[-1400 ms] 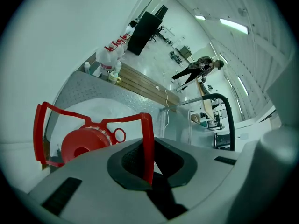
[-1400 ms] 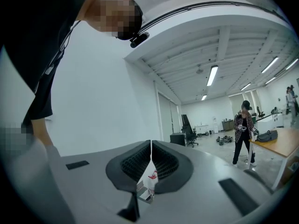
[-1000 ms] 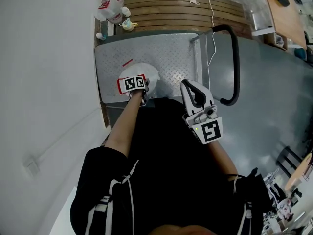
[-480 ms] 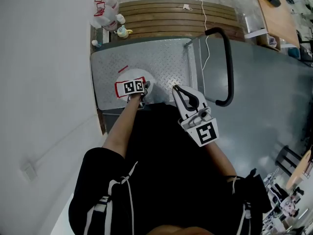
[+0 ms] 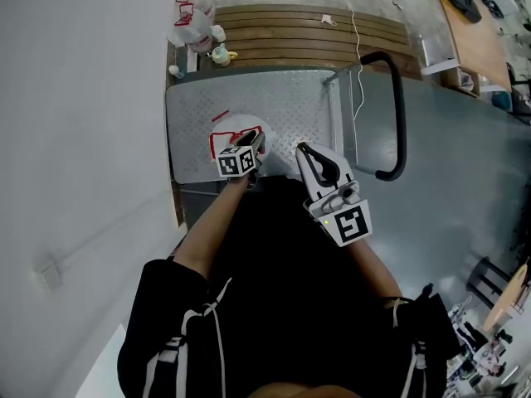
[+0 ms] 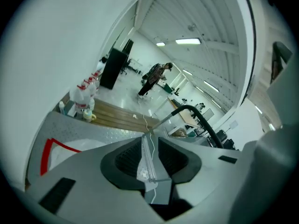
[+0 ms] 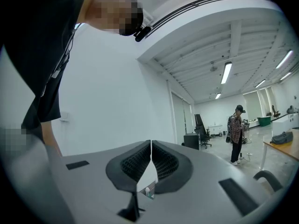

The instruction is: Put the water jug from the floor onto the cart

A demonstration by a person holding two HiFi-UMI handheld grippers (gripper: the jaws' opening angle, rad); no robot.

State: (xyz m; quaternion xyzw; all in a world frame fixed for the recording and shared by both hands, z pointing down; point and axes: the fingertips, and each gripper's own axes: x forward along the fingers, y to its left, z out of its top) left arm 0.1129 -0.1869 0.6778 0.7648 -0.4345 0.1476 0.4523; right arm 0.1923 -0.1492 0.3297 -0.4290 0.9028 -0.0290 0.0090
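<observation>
The water jug, translucent white with a red label, stands on the cart's checker-plate deck near its front edge. It shows low at the left of the left gripper view. My left gripper hovers just above and beside the jug, apart from it. Its jaws stand a narrow slit apart and are closing, with nothing between them. My right gripper floats level over the cart's front edge, right of the jug, its tips touching and empty.
The cart's black push handle rises at the right, with a white cord hanging by it. Several bottles stand on a wooden pallet behind the cart. A white wall runs along the left. A person stands far off.
My left gripper has let go of the jug's top, lifted off it and rolled. The jug stays on the deck. My right gripper drifted slightly left.
</observation>
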